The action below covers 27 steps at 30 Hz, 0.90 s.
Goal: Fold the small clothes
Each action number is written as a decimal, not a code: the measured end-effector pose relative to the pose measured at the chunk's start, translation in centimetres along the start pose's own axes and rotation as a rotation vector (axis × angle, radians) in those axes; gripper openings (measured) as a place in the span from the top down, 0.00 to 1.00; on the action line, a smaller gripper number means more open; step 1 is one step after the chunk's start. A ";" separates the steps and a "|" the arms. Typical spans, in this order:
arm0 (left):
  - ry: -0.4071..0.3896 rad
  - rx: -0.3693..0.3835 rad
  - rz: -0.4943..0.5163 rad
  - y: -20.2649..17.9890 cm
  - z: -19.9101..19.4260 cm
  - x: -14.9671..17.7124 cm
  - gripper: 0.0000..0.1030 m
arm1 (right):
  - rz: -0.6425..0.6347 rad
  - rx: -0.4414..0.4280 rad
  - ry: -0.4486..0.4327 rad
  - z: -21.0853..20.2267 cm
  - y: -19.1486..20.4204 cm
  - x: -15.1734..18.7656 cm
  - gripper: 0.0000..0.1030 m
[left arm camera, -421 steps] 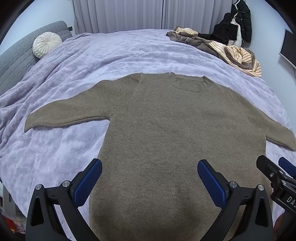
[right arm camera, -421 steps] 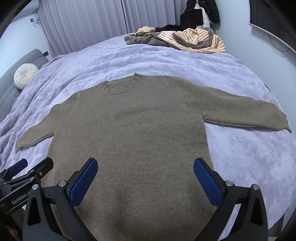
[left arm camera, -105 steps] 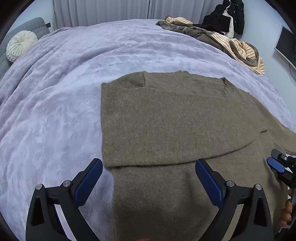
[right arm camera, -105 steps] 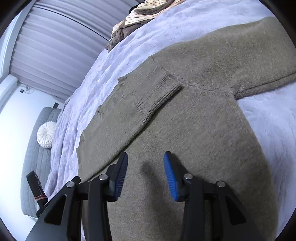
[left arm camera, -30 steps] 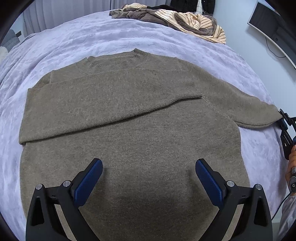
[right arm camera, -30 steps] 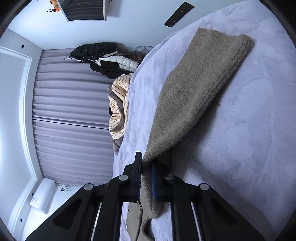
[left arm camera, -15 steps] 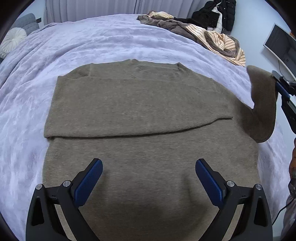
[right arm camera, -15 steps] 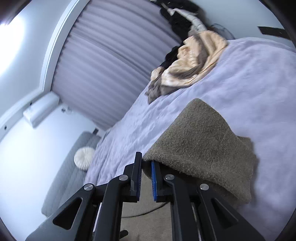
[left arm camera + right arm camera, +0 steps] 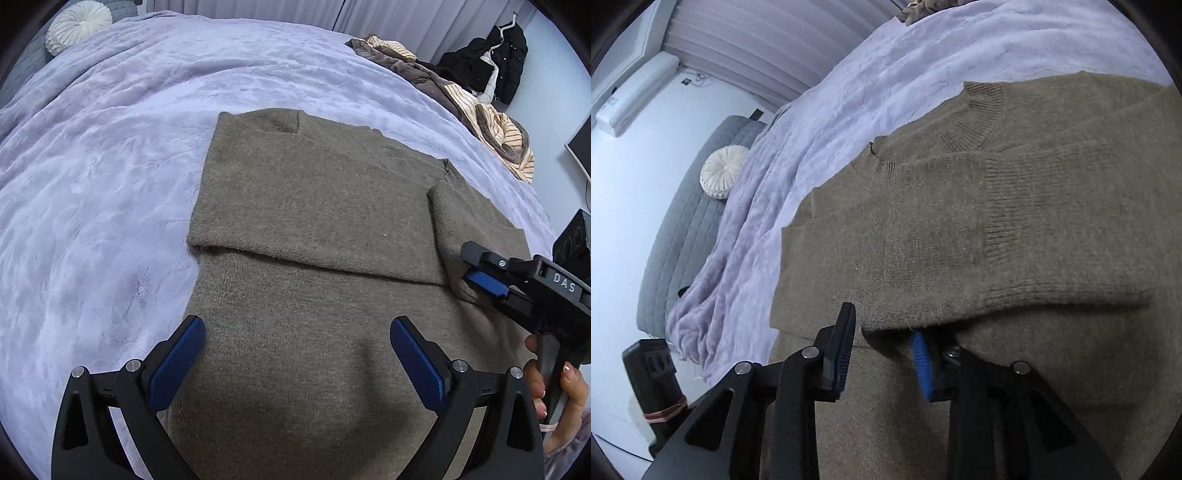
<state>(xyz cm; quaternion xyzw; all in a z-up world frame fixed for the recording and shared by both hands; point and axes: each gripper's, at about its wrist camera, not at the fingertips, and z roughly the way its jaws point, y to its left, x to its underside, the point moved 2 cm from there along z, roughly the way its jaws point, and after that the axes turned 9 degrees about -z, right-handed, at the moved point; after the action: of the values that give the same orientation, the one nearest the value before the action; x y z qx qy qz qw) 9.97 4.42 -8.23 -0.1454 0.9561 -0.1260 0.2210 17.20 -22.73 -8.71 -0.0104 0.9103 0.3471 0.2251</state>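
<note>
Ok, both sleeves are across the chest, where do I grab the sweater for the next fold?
Probably the bottom hem of the sweater, one gripper per corner, coming from the near edge: it lies flat and free, under the open left gripper.

My left gripper hovers level, jaws spread wide; my right gripper sits low, jaws parted.

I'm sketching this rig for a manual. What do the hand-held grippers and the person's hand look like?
Both the left hand-held gripper and the right hand-held gripper have black frames with triangular cut-outs, silver bolts and ribbed blue finger pads. The right one bears white "DAS" lettering. The person's hand is bare, with pale pink nails.
</note>
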 end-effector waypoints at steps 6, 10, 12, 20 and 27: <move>-0.006 0.049 -0.003 -0.4 0.3 -0.3 0.03 | 0.112 0.041 -0.117 -3.1 -2.2 -0.9 0.60; -0.016 0.071 0.009 -0.7 0.2 -0.8 0.03 | 0.106 0.090 -0.171 -3.8 -1.8 -1.3 0.73; -0.023 0.081 0.004 -0.5 0.0 -1.0 0.03 | 0.044 0.119 -0.171 -3.6 -0.5 -1.9 0.83; -0.029 0.096 -0.077 1.8 -0.1 -2.5 0.03 | -0.412 0.212 0.022 1.5 8.4 -0.9 0.82; -0.029 0.122 -0.153 3.3 0.0 -3.6 0.03 | -0.586 0.270 0.145 4.4 10.8 2.6 0.53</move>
<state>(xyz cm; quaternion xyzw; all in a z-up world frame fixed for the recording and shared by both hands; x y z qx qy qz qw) 12.33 8.63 -7.86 -0.2061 0.9295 -0.1982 0.2330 14.75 -11.41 -5.94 -0.2665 0.9201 0.1420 0.2494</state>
